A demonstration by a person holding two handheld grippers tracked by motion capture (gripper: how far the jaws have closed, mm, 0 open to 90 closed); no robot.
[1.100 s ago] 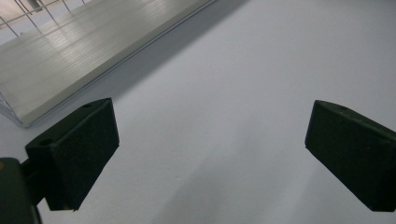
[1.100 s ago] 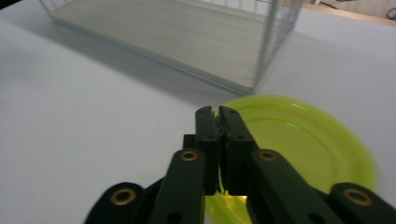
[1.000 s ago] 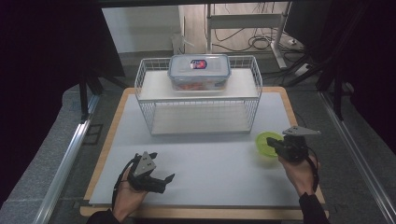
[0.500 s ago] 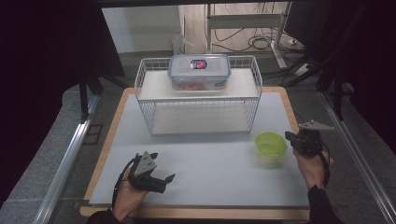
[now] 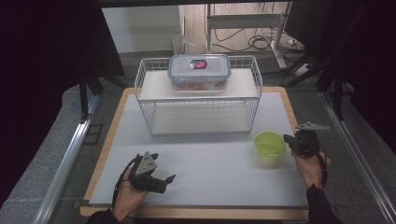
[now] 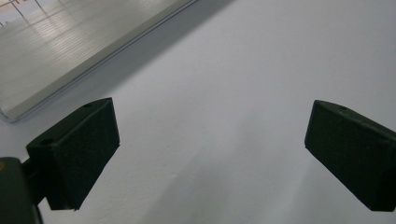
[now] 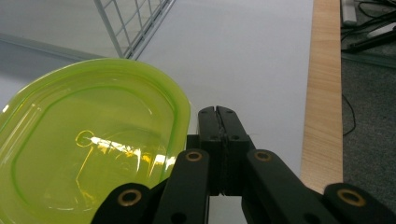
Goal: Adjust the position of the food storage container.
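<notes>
A lime-green translucent bowl (image 5: pixel 270 143) sits on the white table top at the right, in front of the wire rack. My right gripper (image 5: pixel 289 140) lies just to its right, jaws shut together with nothing between them. In the right gripper view the closed fingertips (image 7: pixel 218 111) sit beside the bowl's rim (image 7: pixel 184 109), close to it, and contact cannot be told. My left gripper (image 5: pixel 166 183) rests low at the front left, open and empty. Its two black pads (image 6: pixel 77 151) stand wide apart over bare table.
A white wire rack (image 5: pixel 198 100) stands at the back centre of the table. On its upper shelf is a clear lidded food container (image 5: pixel 199 71) with a blue rim. The wooden table edge (image 7: pixel 322 93) runs close on the right gripper's right side.
My right gripper has moved to the right, from over the bowl's right edge to beside it. The bowl and the left gripper have stayed put.
</notes>
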